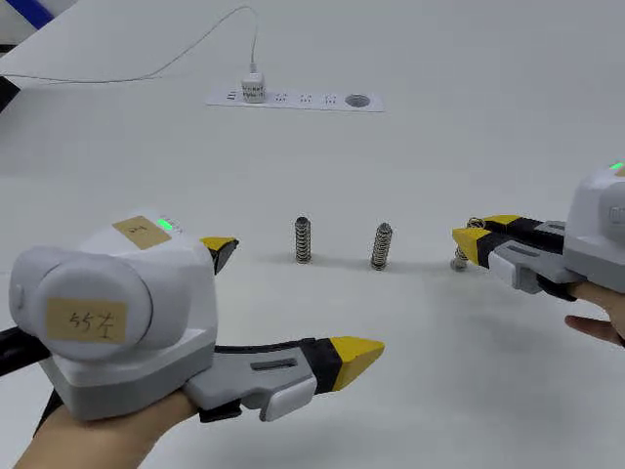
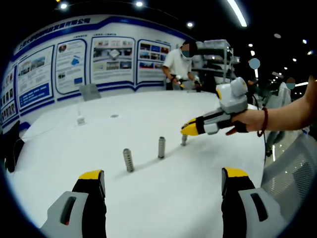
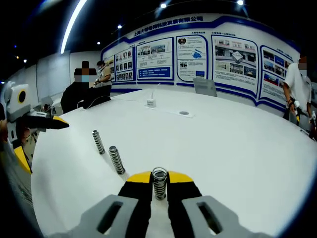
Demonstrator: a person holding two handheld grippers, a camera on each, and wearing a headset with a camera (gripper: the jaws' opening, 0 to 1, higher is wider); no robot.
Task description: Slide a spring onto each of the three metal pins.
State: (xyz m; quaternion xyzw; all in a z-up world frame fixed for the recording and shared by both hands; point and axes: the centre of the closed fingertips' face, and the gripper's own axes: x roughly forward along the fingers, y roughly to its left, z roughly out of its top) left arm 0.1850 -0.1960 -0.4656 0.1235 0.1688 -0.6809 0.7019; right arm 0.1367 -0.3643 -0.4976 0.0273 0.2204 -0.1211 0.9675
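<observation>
Yellow-tipped right tool (image 3: pixel 159 179) pinches a coiled metal spring (image 3: pixel 159 173) — upright.

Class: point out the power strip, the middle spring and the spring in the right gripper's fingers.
white power strip (image 1: pixel 312 100), head view, flat top
middle coiled metal spring (image 1: pixel 382 246), head view, coils
gripped coiled metal spring (image 3: pixel 159 181), right gripper view, upper coils
</observation>
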